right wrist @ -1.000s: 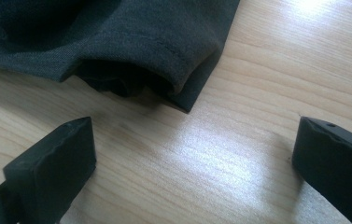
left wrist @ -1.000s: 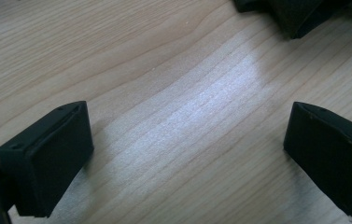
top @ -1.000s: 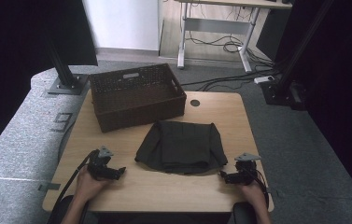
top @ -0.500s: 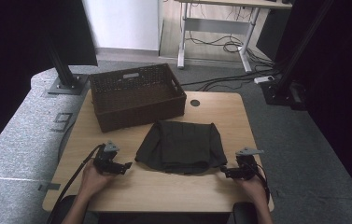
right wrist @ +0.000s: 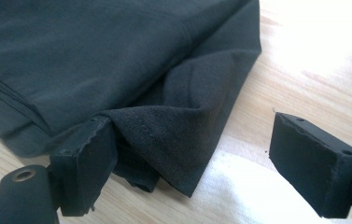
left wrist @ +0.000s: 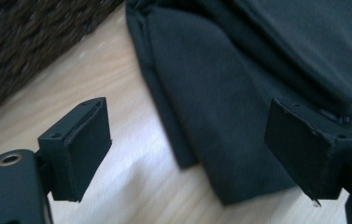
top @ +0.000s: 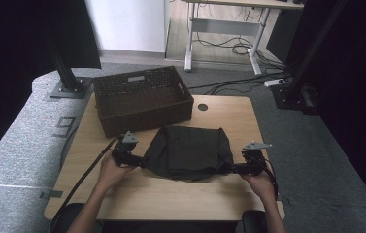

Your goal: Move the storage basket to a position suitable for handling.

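Dead centre on the table [top: 122,194] sits the folded dark garment [top: 188,151], basket [top: 141,99] at its 11 o'clock; left gripper [top: 139,159] and right gripper [top: 233,169] flank it at 9 and 3, both wide open, holding nothing, probably lining up to grab opposite edges

A folded garment [top: 189,151] is laid on the surface [top: 171,194], near its middle. A basket [top: 141,99] is set behind the garment, toward the left, with its front wall just beside the garment's far edge. The left gripper [top: 133,158] is placed at the garment's left edge and the right gripper [top: 239,168] at its right edge, the garment being lodged between the two.
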